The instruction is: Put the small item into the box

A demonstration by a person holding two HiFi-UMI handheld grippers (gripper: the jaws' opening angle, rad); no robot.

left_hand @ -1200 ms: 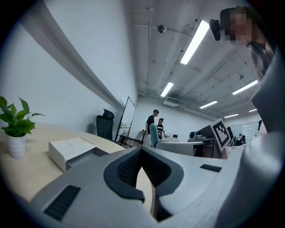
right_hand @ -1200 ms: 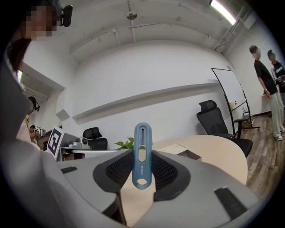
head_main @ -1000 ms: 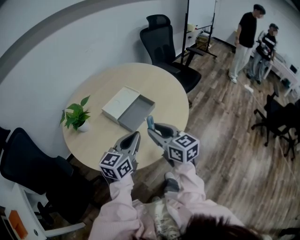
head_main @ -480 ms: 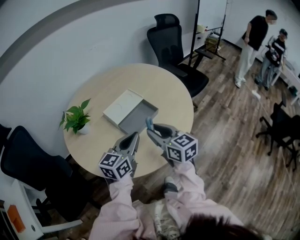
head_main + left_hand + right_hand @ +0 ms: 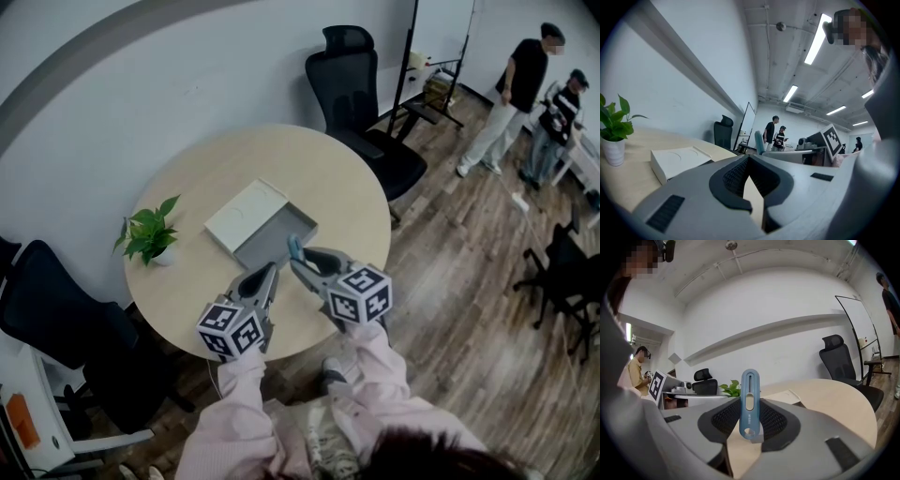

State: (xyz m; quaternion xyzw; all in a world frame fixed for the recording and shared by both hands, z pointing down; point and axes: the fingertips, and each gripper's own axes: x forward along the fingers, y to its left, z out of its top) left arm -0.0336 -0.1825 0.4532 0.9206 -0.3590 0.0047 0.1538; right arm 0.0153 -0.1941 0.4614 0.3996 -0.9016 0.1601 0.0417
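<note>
**Clerk:** State of the right gripper [image 5: 300, 258]?

**Inspector:** Clamped on the blue item [image 5: 749, 401], a slim rounded piece with a slot down its face. It stands upright between the pads. A short line of print sits below the slot, too small to read.

**Clerk:** Location of that item?

**Inspector:** Held above the near part of the round table [image 5: 323, 169], just short of the near corner of the box [image 5: 278, 236]. It is not inside. The box is an open grey tray; its white lid [image 5: 245, 213] lies against its far-left side. The lid shows a faint pressed circle and no legible wording.

**Clerk:** Left gripper [image 5: 269, 273]?

**Inspector:** Jaw tips together, nothing between them, held beside the right one over the table edge.

**Clerk:** Any other markings?

**Inspector:** The marker cubes [image 5: 231, 330] carry black-and-white square patterns, no letters.

**Clerk:** Surroundings?

**Inspector:** A potted plant [image 5: 148, 234] at the table's left edge and a black office chair [image 5: 361, 84] beyond the table. Two people [image 5: 520, 94] stand well apart at the far right.
</note>
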